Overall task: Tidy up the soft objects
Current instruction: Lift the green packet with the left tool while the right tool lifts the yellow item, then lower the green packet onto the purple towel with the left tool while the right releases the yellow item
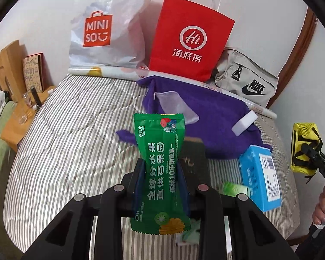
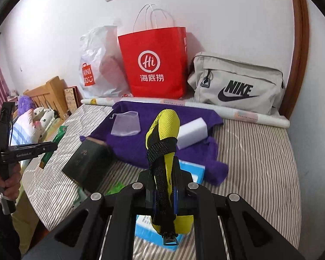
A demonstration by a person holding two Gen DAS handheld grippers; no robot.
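Clamped between the black fingers of the left gripper (image 1: 161, 169), at the lower centre of the left wrist view, a green wet-wipes packet (image 1: 160, 171) stands upright above the striped bed cover (image 1: 71, 134); the jaws are narrowed onto its sides. Behind it, mid-frame, a purple towel (image 1: 216, 117) lies spread on the cover, carrying a translucent mesh pouch (image 1: 175, 106) and, toward its right edge, a white sponge block (image 1: 244, 123). A dark green box (image 1: 193, 158) shows just right of the packet, and a blue tissue pack (image 1: 260, 177) lies at the lower right beside a small light-green packet (image 1: 232, 188).

Along the wall at the top stand a white Miniso plastic bag (image 1: 103, 28), a red paper bag (image 1: 188, 41) and, to the right, a beige Nike bag (image 1: 249, 82).

In the right wrist view the right gripper (image 2: 165, 186) sits at the lower centre, its jaws fully closed on a yellow mesh pouch with a black strap (image 2: 163, 130), which rises upright above the towel. At the far right of the left wrist view the same yellow pouch hangs in the air off the bed's edge, a hand (image 1: 322, 208) below it. At the left edge of the right wrist view, another hand (image 2: 4, 182) grips the other tool's handle.
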